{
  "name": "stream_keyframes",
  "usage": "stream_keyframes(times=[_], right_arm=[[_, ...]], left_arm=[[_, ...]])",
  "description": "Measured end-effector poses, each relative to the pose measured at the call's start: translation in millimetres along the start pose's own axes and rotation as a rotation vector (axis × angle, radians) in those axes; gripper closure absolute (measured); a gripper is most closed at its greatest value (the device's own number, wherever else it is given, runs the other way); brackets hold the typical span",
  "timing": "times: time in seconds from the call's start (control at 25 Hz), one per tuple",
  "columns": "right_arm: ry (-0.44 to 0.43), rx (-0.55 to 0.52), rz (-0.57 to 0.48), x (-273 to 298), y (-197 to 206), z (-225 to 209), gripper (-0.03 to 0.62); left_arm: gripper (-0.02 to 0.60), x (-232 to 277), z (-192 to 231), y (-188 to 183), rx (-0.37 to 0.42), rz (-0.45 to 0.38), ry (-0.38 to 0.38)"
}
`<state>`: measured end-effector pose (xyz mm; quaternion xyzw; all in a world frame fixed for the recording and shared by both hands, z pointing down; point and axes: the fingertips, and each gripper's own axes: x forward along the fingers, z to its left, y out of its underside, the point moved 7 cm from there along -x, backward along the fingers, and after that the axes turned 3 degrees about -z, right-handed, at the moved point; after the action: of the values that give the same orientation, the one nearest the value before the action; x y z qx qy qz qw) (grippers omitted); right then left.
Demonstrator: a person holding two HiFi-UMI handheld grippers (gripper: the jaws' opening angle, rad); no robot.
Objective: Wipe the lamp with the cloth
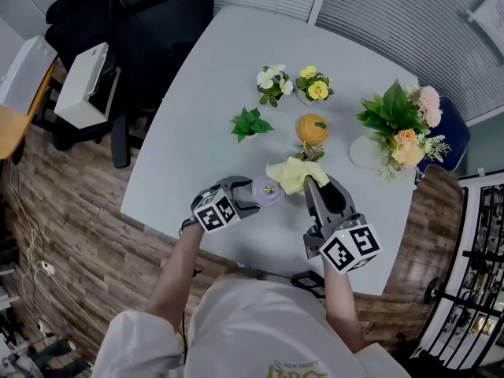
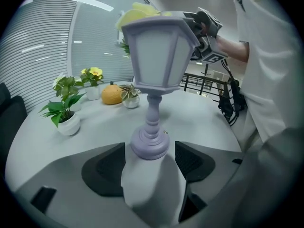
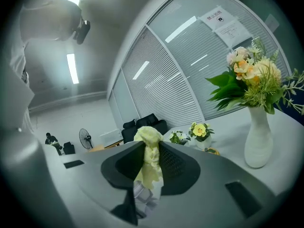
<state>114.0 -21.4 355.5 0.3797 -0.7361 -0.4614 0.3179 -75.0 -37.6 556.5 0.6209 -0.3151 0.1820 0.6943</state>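
Note:
A lavender lantern-shaped lamp [image 1: 268, 190] stands upright on the white table [image 1: 197, 101]. In the left gripper view its round base sits between the fingertips of my left gripper [image 2: 150, 148], and a thin gap shows on each side. The lamp head [image 2: 159, 51] rises just ahead. My right gripper [image 1: 312, 183] is shut on a yellow cloth [image 1: 291, 173], which lies against the top of the lamp. The cloth [image 3: 149, 144] is bunched between the right jaws. It also shows over the lamp's top as a yellow cloth edge [image 2: 137, 11].
Behind the lamp stand an orange pumpkin-shaped pot [image 1: 313, 127], a small green plant [image 1: 250, 123], two flower pots [image 1: 274, 83] and a white vase of flowers [image 1: 398, 132]. Black chairs [image 1: 153, 22] stand at the table's far left. The near table edge is close to the person.

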Motion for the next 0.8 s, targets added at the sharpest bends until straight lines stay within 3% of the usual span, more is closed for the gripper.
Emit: stream_keyframes(times=[0.52,0.8], right_arm=[[-0.029,0.007,0.042,14,10,2,0.496],[-0.028,0.009,0.055,16,12,0,0.496]], left_arm=[[0.275,16,3,-5,0.088,0.033,0.027],[0.276,24,4,-5,0.091,0.039,0.042]])
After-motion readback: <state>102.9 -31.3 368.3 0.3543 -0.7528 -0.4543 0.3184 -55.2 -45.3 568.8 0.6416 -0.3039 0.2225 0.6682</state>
